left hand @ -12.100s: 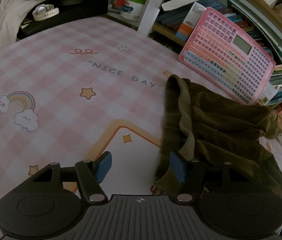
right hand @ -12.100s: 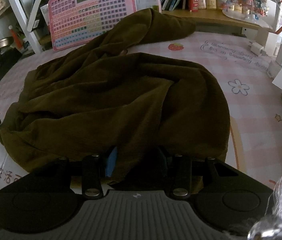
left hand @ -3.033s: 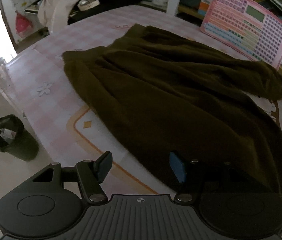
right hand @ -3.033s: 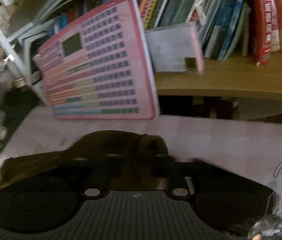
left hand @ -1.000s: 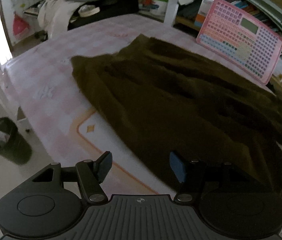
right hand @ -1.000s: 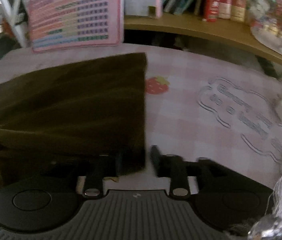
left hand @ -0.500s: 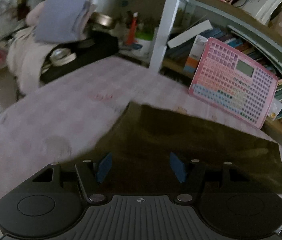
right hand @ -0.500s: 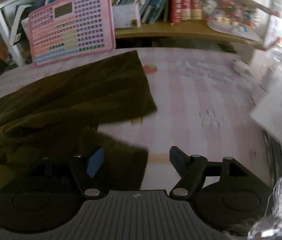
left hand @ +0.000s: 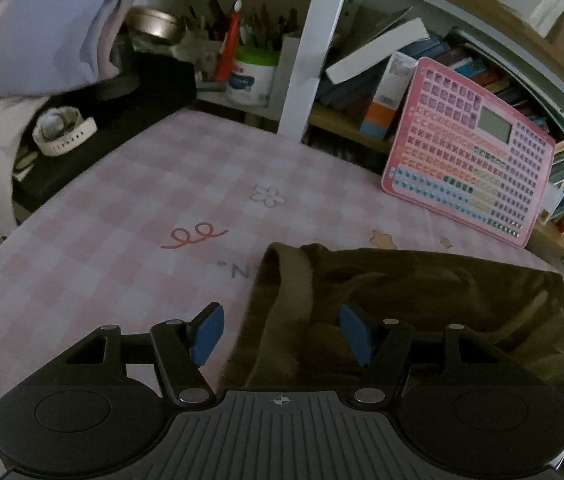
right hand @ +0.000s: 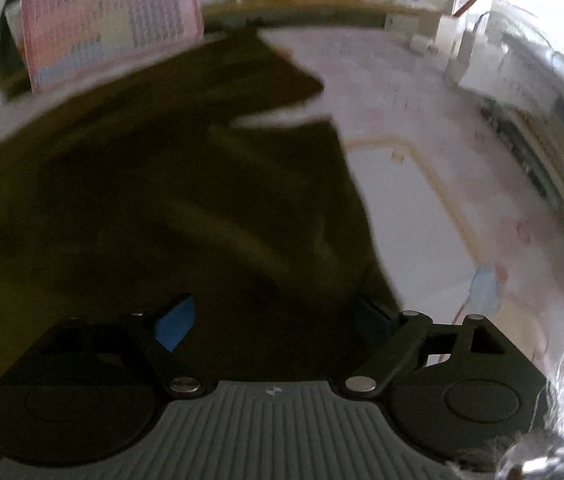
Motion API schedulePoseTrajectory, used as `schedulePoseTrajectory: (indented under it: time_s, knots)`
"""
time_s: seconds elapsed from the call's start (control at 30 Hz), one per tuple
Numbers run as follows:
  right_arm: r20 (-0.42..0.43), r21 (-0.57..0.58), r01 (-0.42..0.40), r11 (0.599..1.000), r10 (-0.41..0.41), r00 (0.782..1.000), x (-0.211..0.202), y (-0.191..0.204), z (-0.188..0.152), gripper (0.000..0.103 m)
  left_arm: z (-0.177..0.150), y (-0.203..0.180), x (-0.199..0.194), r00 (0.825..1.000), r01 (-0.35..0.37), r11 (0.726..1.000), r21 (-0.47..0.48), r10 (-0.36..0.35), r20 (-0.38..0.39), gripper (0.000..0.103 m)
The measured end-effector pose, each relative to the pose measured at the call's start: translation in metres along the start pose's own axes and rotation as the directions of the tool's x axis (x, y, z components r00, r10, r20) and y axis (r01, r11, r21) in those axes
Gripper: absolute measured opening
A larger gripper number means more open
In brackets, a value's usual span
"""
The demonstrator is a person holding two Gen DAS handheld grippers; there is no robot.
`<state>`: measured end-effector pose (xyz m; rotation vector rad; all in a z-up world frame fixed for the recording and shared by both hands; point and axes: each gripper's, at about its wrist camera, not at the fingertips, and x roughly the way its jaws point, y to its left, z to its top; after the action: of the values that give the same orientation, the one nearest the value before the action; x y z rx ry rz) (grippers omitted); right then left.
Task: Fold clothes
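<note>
Two readable marks only, `"N`, on checked cloth (left hand: 129, 216) at nine o'clock of olive garment (left hand: 422, 296). Garment long axis toward three o'clock. Left gripper (left hand: 282, 334) wide over the hem; right gripper (right hand: 273, 320) just widened, gripping nothing.

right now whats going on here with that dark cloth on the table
A person with handheld tongs in each hand is folding a dark olive garment on a pink checked tablecloth. The left tongs are open over the garment's folded near edge, gripping nothing. The right tongs have just been opening and stand wide over the cloth, no longer pinching it. A pink keyboard toy leans against the bookshelf behind.
</note>
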<state>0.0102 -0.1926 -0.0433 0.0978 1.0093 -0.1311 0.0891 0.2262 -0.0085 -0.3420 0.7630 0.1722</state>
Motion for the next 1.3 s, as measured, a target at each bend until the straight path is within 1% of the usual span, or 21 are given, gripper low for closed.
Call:
schedulePoseTrajectory:
  time_s: [0.07, 0.1, 0.17, 0.3, 0.43, 0.57, 0.63, 0.87, 1.0, 1.07, 1.1, 1.17, 1.3]
  knots:
    - [0.021, -0.011, 0.026, 1.0, -0.026, 0.999, -0.001, 0.006, -0.009, 0.096, -0.001, 0.006, 0.004, 1.0, 0.01, 1.0, -0.009, -0.01, -0.009, 0.066]
    - [0.031, 0.0, 0.025, 1.0, -0.025, 0.999, -0.001, 0.007, -0.012, 0.099, -0.001, 0.01, 0.005, 1.0, 0.015, 1.0, -0.014, -0.015, -0.012, 0.066]
    - [0.051, 0.018, 0.023, 1.0, -0.024, 0.998, -0.001, 0.008, -0.017, 0.102, -0.003, 0.016, 0.007, 1.0, 0.023, 0.999, -0.023, -0.024, -0.019, 0.066]
    - [0.079, 0.029, 0.036, 0.999, -0.039, 0.996, 0.0, 0.011, -0.02, 0.103, -0.005, 0.03, 0.007, 0.999, 0.035, 0.999, -0.036, -0.036, -0.027, 0.066]
    - [0.111, 0.037, 0.042, 0.998, -0.046, 0.993, 0.0, 0.012, -0.023, 0.103, -0.005, 0.048, 0.006, 0.998, 0.05, 0.996, -0.078, -0.052, -0.02, 0.066]
    - [0.132, 0.038, 0.042, 0.998, -0.047, 0.99, -0.001, 0.012, -0.026, 0.103, -0.001, 0.063, 0.008, 0.995, 0.092, 0.987, -0.131, -0.094, -0.012, 0.066]
    - [0.143, 0.038, 0.043, 0.998, -0.048, 0.989, -0.002, 0.013, -0.028, 0.103, 0.001, 0.066, 0.009, 0.994, 0.104, 0.985, -0.14, -0.106, -0.01, 0.066]
    - [0.165, 0.04, 0.047, 0.998, -0.053, 0.985, -0.003, 0.013, -0.032, 0.103, 0.006, 0.065, 0.015, 0.992, 0.124, 0.984, -0.128, -0.126, -0.011, 0.066]
    - [0.176, 0.041, 0.051, 0.998, -0.058, 0.983, -0.004, 0.014, -0.034, 0.103, 0.009, 0.066, 0.03, 0.99, 0.132, 0.982, -0.136, -0.137, -0.031, 0.065]
    - [0.176, 0.038, 0.06, 0.997, -0.066, 0.982, -0.004, 0.015, -0.034, 0.103, 0.012, 0.064, 0.042, 0.992, 0.113, 0.982, -0.149, -0.121, -0.047, 0.062]
    - [0.175, 0.036, 0.066, 0.997, -0.072, 0.982, -0.005, 0.017, -0.034, 0.103, 0.013, 0.063, 0.045, 0.991, 0.115, 0.981, -0.154, -0.123, -0.045, 0.061]
    - [0.172, 0.028, 0.075, 0.997, -0.079, 0.982, -0.005, 0.019, -0.033, 0.103, 0.017, 0.059, 0.051, 0.989, 0.134, 0.977, -0.169, -0.142, -0.035, 0.061]
    - [0.157, 0.051, 0.059, 0.997, -0.066, 0.985, -0.004, 0.015, -0.032, 0.103, 0.024, 0.057, 0.06, 0.984, 0.167, 0.967, -0.192, -0.177, -0.032, 0.052]
